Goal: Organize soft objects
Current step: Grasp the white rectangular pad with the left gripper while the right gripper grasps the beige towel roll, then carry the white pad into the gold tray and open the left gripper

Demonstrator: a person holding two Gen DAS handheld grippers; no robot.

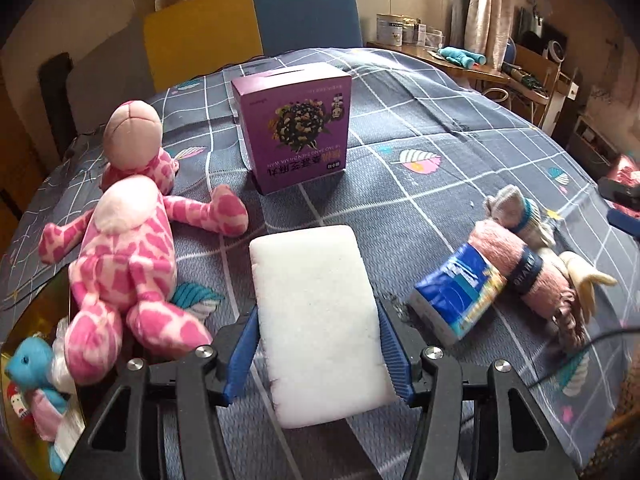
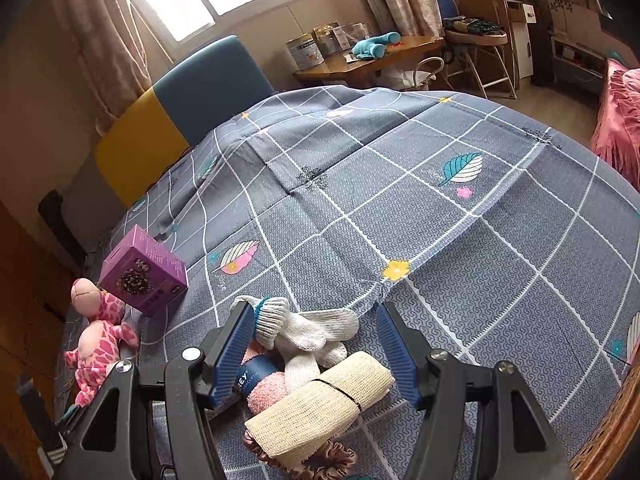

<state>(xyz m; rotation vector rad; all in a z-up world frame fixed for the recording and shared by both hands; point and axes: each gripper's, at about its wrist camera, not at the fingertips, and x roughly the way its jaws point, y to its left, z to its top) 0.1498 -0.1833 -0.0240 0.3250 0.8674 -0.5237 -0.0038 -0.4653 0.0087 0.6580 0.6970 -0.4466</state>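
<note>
Clamped between the blue pads of the left claw (image 1: 318,354) sits a white foam sponge (image 1: 316,320), held lengthwise above the grey checked bedsheet (image 1: 440,152). Just left of it a pink spotted plush toy (image 1: 120,256) lies on the bed, and a small blue teddy (image 1: 28,364) shows at the lower left edge. To the right, a blue tissue pack (image 1: 460,292) leans against a rolled pink towel (image 1: 532,272), with knitted gloves (image 1: 516,210) touching the roll's far side. Farther back a purple box (image 1: 296,128) stands upright, printed upside down.

From the right wrist view, the right claw (image 2: 316,344) hangs with its fingers apart, straddling a small heap: a cream bandage roll (image 2: 320,404) nearest, a brown scrunchie (image 2: 332,460) under it, then the pink towel and white gloves. Beyond stretches the bed, then a wooden desk (image 2: 360,64).
</note>
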